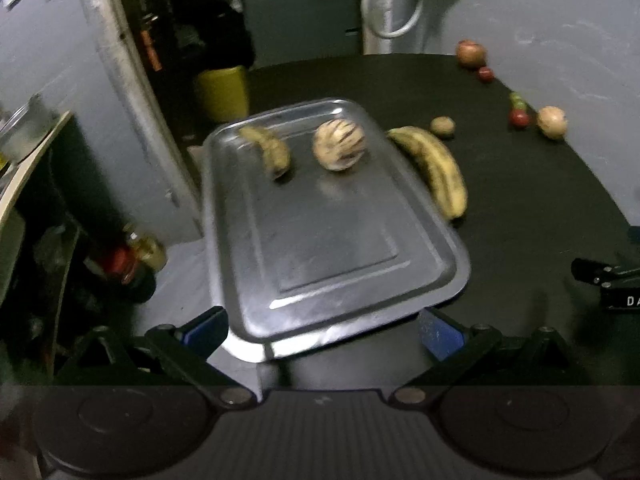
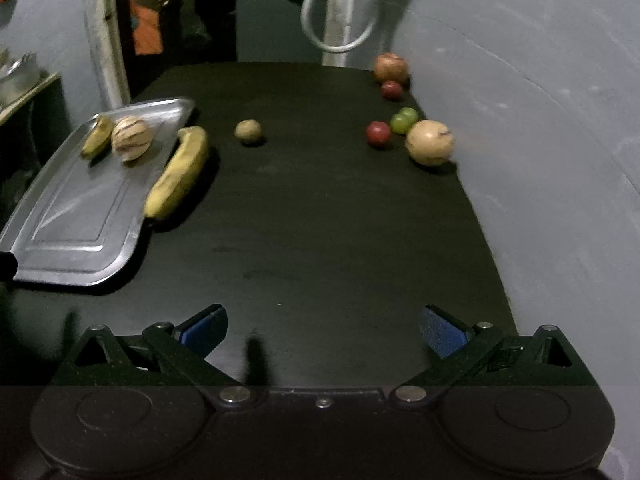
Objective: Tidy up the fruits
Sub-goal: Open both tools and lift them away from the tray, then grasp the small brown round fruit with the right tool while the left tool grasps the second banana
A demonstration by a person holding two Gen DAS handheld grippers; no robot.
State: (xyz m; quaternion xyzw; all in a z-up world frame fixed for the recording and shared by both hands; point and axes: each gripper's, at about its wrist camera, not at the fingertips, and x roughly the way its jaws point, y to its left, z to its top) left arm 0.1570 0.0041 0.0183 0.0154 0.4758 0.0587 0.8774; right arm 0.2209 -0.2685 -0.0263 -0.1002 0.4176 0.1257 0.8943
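A steel tray (image 1: 332, 264) (image 2: 80, 220) sits at the left edge of the black table (image 2: 320, 220). On it lie a small banana (image 1: 269, 151) (image 2: 97, 136) and a striped round fruit (image 1: 339, 144) (image 2: 131, 137). A large banana (image 1: 434, 168) (image 2: 178, 172) lies on the table against the tray's right rim. A small brown fruit (image 1: 442, 125) (image 2: 248, 131) lies beyond it. My left gripper (image 1: 324, 330) is open and empty at the tray's near rim. My right gripper (image 2: 323, 328) is open and empty over the table's near edge.
Along the right wall lie a tan round fruit (image 2: 429, 142), a red fruit (image 2: 378, 134), green fruits (image 2: 403, 119), a second red fruit (image 2: 391, 89) and a reddish apple-like fruit (image 2: 390, 67). A yellow bin (image 1: 222, 92) and floor clutter stand left of the table.
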